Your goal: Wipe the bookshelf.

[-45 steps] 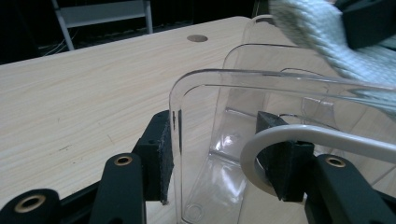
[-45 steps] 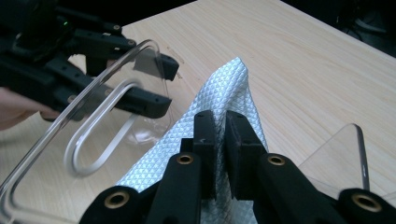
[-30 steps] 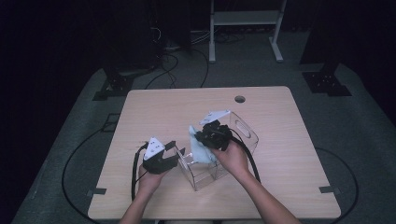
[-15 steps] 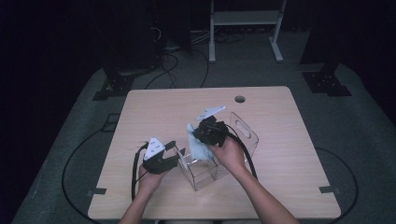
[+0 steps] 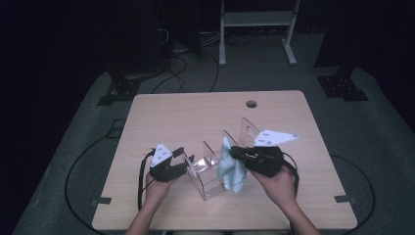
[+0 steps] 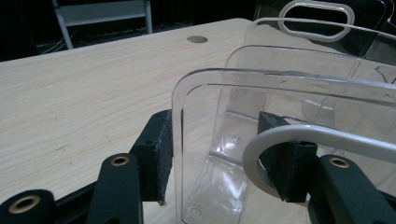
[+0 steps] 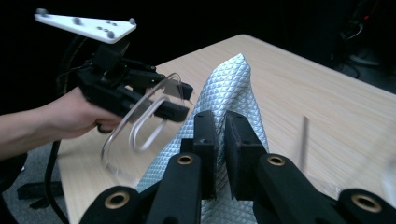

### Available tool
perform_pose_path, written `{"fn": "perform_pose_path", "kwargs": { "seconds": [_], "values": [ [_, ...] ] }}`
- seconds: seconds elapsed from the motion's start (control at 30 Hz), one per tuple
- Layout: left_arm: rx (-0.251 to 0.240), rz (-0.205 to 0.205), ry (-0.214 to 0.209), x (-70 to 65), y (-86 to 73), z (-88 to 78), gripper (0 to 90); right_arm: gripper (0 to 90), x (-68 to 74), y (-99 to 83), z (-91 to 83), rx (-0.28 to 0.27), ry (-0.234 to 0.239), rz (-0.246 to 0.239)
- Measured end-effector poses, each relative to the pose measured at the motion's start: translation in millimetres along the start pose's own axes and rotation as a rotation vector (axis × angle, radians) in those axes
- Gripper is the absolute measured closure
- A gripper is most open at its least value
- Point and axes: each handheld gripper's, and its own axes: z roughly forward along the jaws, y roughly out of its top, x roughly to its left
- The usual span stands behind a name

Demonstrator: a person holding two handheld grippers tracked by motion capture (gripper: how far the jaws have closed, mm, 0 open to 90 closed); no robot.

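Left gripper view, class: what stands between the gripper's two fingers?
The curved end wall of the clear plastic rack stands between the left gripper's fingers, in the left gripper view.

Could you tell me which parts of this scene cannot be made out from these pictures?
- Cloth: lower part hidden behind the right gripper in the right gripper view.
- Clear rack: cut off by the right and bottom edges of the left gripper view.
- Whether both left gripper fingers press the rack's end panel: unclear there.

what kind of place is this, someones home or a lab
Most likely a lab or recording studio, not a home. A bare wooden table stands alone on grey carpet, cables trail across the floor behind it, and dark equipment stands ring the table against a blacked-out background.
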Motion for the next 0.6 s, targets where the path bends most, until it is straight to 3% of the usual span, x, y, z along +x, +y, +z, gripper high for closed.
{"fn": "perform_pose_path", "kwargs": {
  "seconds": [0.17,0.27,0.3,0.37,0.43,0.53,0.6],
  "values": [
    [0.004,-0.011,-0.017,1.6,-0.3,0.1,45.1,82.9,-8.1,-32.1,-33.4,-0.017,-0.047,0.027],
    [0.005,-0.009,-0.019,1.4,-0.1,0.1,46.2,82.9,-20.7,-61.4,-42.8,-0.011,-0.083,0.075],
    [0.005,-0.008,-0.017,1.3,0.1,0.4,46.6,82.9,-26.7,-71.2,-43.7,-0.003,-0.093,0.104],
    [0.007,-0.008,-0.017,1.2,0.5,0.6,46.8,82.9,-39.9,-91.2,-42.9,0.015,-0.154,0.117],
    [0.007,-0.004,-0.017,1.3,0.6,0.8,47.2,82.9,-50.0,-103.4,-41.6,0.011,-0.174,0.153],
    [0.007,-0.002,-0.018,1.8,0.9,1.4,47.5,82.9,-64.4,-111.6,-37.6,0.016,-0.207,0.185],
    [0.006,0.002,-0.018,1.9,0.9,1.5,47.7,82.9,-69.8,-110.8,-33.0,0.018,-0.234,0.175]
  ]
}}
